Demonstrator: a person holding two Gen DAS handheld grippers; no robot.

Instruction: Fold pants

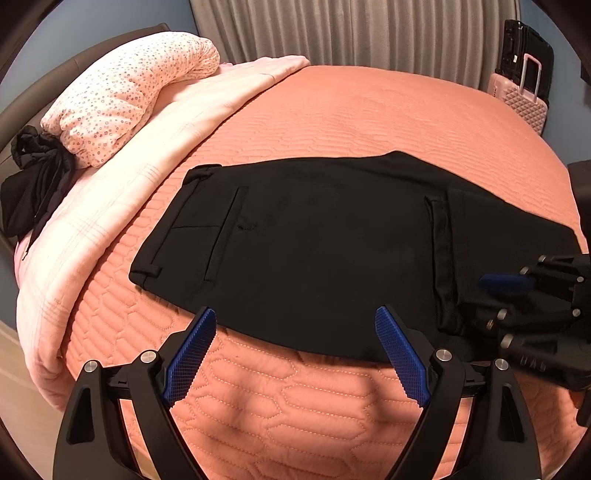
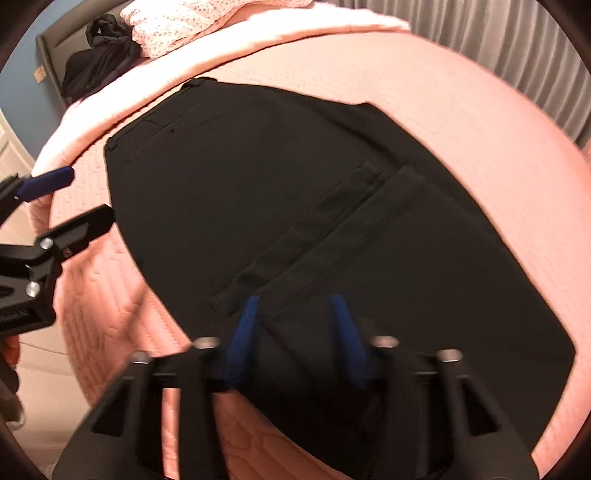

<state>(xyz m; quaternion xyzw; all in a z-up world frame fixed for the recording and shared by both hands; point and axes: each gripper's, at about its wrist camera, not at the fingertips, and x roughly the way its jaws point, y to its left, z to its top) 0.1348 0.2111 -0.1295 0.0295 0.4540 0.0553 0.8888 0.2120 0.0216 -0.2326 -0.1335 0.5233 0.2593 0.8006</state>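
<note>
Black pants (image 1: 314, 243) lie folded flat on the salmon quilted bedspread (image 1: 369, 118), waistband to the left, leg hems folded over on the right. They also show in the right wrist view (image 2: 258, 192). My left gripper (image 1: 295, 328) is open, its blue pads at the pants' near edge, holding nothing. My right gripper (image 2: 295, 314) is open above the folded hem end of the pants; the view is blurred. It shows at the right in the left wrist view (image 1: 517, 295). The left gripper shows at the left edge of the right wrist view (image 2: 88, 195).
A rolled floral duvet (image 1: 125, 96) and a pale pink blanket (image 1: 147, 155) lie at the bed's head. A black garment (image 1: 33, 184) sits beside them. A pink suitcase (image 1: 521, 103) stands by the grey curtain (image 1: 351, 33).
</note>
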